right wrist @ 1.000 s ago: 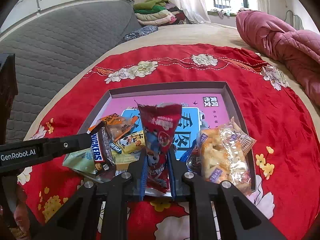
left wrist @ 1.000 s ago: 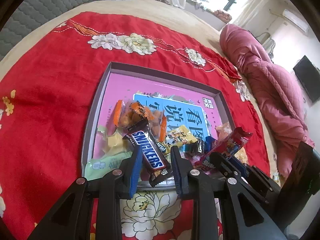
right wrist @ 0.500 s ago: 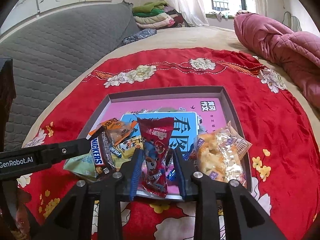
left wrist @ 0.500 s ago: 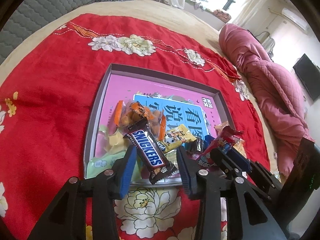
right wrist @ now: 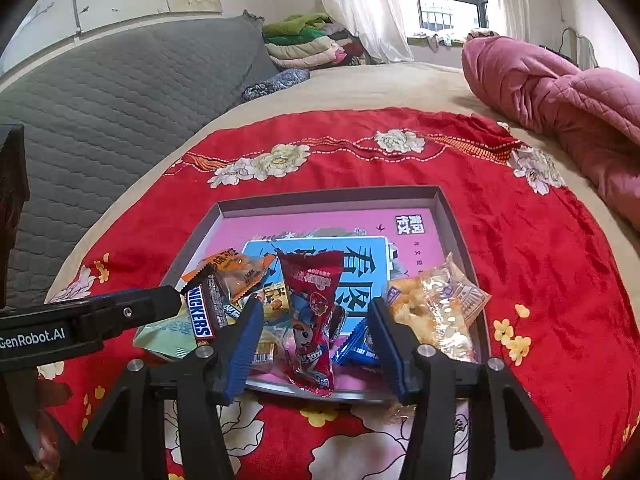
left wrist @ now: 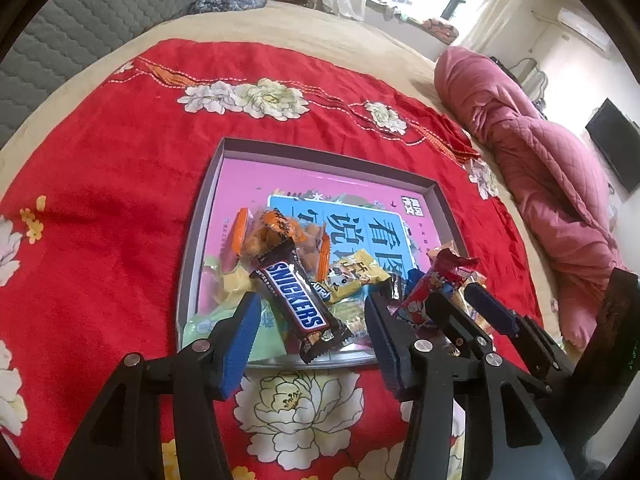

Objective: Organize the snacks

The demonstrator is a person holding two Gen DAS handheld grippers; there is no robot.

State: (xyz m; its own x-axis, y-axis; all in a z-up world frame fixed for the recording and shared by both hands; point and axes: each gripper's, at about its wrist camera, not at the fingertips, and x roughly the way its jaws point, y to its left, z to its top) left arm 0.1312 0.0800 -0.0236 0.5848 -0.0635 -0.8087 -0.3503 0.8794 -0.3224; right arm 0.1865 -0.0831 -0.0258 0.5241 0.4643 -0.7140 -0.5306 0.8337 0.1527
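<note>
A grey shallow box [left wrist: 200,216] [right wrist: 452,220] with a pink and blue printed floor lies on a red flowered cloth. Snacks are heaped along its near edge. A Snickers bar [left wrist: 298,300] [right wrist: 200,314] lies on the heap between the blue pads of my left gripper [left wrist: 310,332], whose jaws are opening and stand clear of the bar. A red cartoon-printed snack packet [right wrist: 314,320] [left wrist: 434,284] lies between the pads of my right gripper [right wrist: 316,346], also opening, with gaps on both sides. An orange packet [left wrist: 276,232], a yellow packet [left wrist: 354,274] and a clear puffed-snack bag [right wrist: 436,312] lie beside them.
The red cloth [left wrist: 112,184] covers a beige bed. A pink quilt [left wrist: 540,160] [right wrist: 560,92] is bunched at the right. A grey padded headboard [right wrist: 120,96] and folded clothes [right wrist: 308,40] stand at the back. The far half of the box floor holds no snacks.
Both grippers opened. The Snickers bar and the red packet, held upright a second ago, dropped from the pads and now lie on the heap at the box's near edge.
</note>
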